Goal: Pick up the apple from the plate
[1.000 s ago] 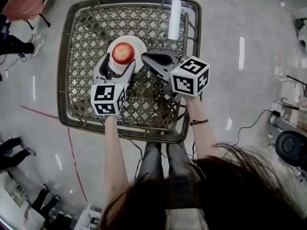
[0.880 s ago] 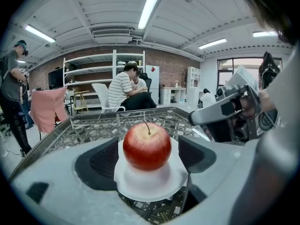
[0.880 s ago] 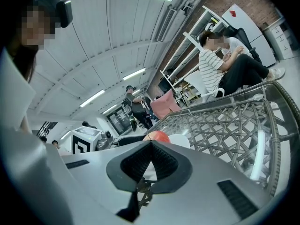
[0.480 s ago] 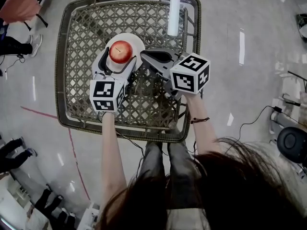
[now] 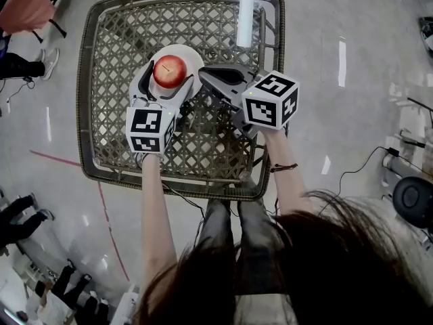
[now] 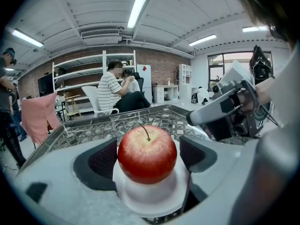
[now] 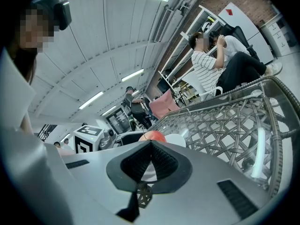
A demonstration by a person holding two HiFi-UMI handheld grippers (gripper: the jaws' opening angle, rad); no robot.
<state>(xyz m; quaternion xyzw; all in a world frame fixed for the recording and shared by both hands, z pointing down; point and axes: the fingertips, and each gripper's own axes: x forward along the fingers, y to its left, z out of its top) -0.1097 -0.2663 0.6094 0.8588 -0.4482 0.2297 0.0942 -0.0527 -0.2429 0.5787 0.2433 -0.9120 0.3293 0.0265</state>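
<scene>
A red apple stands stem-up on a small white plate on the wicker lattice table. My left gripper reaches in from the near side, its jaws wide apart with the apple between them. The dark pads flank the apple, and a thin gap shows on the right side. My right gripper lies just right of the plate, shut and holding nothing. From the right gripper view the apple peeks over the closed jaws.
The table has a raised woven rim and a glass top. Several people stand or sit around it, one in a striped shirt. Pink cloth hangs at the far left. Cables lie on the floor at the right.
The left gripper has edged a little further around the apple, with its jaws slightly wider. The right gripper has stayed where it was.
</scene>
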